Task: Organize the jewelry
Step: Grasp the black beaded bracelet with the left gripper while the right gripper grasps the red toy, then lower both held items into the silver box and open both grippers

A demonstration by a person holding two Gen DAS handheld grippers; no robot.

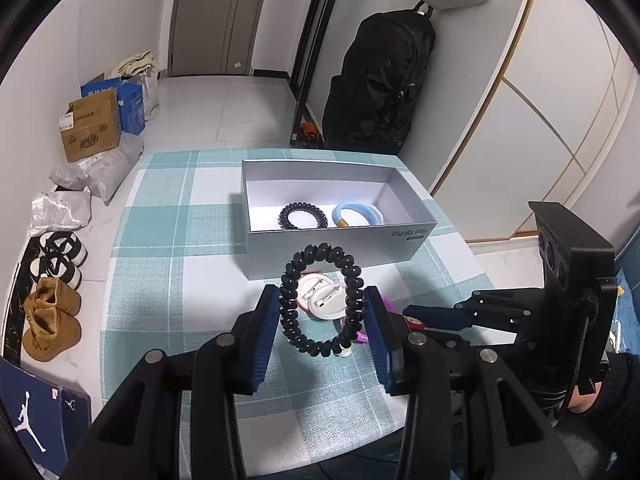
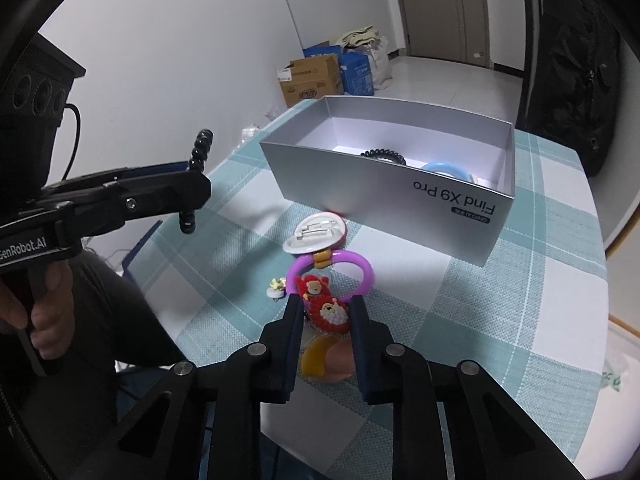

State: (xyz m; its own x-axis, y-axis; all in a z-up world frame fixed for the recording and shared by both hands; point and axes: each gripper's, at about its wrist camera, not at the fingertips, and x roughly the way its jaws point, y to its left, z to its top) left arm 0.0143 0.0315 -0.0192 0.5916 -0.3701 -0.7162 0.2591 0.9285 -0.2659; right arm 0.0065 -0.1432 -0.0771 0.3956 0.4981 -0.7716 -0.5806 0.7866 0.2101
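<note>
Now left gripper point(image 1: 322, 314) pinches a glossy black coiled hair-tie ring point(image 1: 320, 304), lifted at 6 o'clock of the grey cardboard box point(image 1: 332, 248); right gripper point(image 2: 326, 316) clamps a red knitted bear charm point(image 2: 330, 314).

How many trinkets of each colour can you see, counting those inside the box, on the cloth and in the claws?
Black coil bands: 2
Blue ring: 1
Purple ring: 1
White pieces: 2
Red charm: 1
Total: 7
</note>
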